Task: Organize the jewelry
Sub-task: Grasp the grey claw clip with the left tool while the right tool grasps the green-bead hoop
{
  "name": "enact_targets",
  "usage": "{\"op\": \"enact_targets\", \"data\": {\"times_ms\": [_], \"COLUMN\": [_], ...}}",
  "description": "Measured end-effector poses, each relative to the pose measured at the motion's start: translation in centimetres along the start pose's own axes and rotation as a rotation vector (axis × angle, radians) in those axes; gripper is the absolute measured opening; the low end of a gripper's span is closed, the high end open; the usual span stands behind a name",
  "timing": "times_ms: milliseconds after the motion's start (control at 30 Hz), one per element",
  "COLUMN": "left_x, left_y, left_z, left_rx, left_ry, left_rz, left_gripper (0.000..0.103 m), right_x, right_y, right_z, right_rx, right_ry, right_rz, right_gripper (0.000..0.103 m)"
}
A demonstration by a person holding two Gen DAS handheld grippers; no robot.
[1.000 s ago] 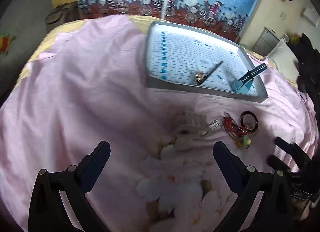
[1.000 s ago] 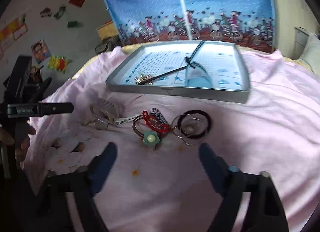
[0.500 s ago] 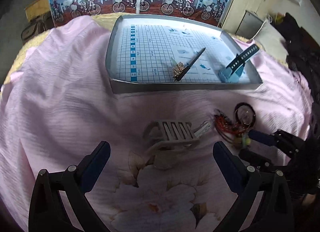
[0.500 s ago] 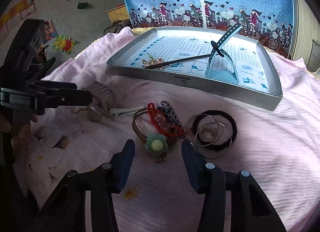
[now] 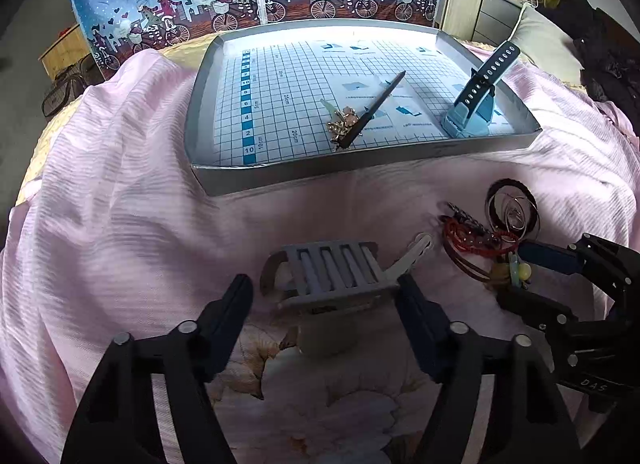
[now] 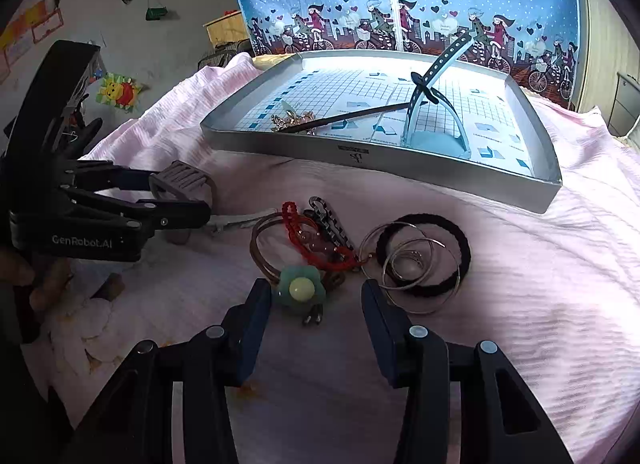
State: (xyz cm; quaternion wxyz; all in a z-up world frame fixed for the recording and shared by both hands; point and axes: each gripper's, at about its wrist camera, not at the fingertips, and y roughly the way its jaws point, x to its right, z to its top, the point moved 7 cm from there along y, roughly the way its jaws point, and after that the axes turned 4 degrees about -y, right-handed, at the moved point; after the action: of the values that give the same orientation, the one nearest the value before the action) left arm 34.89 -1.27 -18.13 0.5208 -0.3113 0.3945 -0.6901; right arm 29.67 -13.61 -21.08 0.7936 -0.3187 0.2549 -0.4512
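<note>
Grey hair clip (image 5: 336, 270) sits between my left gripper (image 5: 326, 296)'s spread fingers; my right gripper (image 6: 316, 304), also spread, frames the flower ring (image 6: 300, 289) for grabbing.

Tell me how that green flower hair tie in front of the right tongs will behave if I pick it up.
The green flower hair tie will probably feel light, with its band going floppy. It overlaps the brown bangle and red bracelet, so it may drag them along. The rounded flower could slip between the right tongs.

Home bedroom: bedspread (image 5: 120, 184), pillow (image 5: 540, 36).
</note>
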Motion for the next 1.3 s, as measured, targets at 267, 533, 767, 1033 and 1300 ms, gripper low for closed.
{"op": "enact_targets", "data": {"times_ms": [267,533,767,1033,1300], "left_x": [0.3,0.2,1.1,1.2,1.2], "left_y": [0.3,-0.5,-2.2,-2.6,-4.3], "left_z": [0.3,0.2,0.8,0.8,1.6], "left_rx": [0.019,0.035,0.08,0.096,0.172], "left_ry": [0.031,0.017,0.017,-0.006,-0.044], "left_rz": [-0.002,-0.045,-0.103,-0.133,-0.161], "left_gripper": [0.062,0.062,0.062,0.062,0.062], "right_x": [-0.2,-1.0,-0.6,1.5,2.6], "right_y": [0.0,-0.6,-2.7,-4.7,-6.3], "right_z": [0.5,0.7,1.6,2.5,3.7], "right_rx": [0.025,0.025,0.063,0.124,0.225], "right_ry": [0.005,0.012,0.062,0.169,0.217], "right_rz": [0.011,0.04,0.058,0.095,0.112], "right_gripper": [0.025,0.024,0.023,0.023,0.023]}}
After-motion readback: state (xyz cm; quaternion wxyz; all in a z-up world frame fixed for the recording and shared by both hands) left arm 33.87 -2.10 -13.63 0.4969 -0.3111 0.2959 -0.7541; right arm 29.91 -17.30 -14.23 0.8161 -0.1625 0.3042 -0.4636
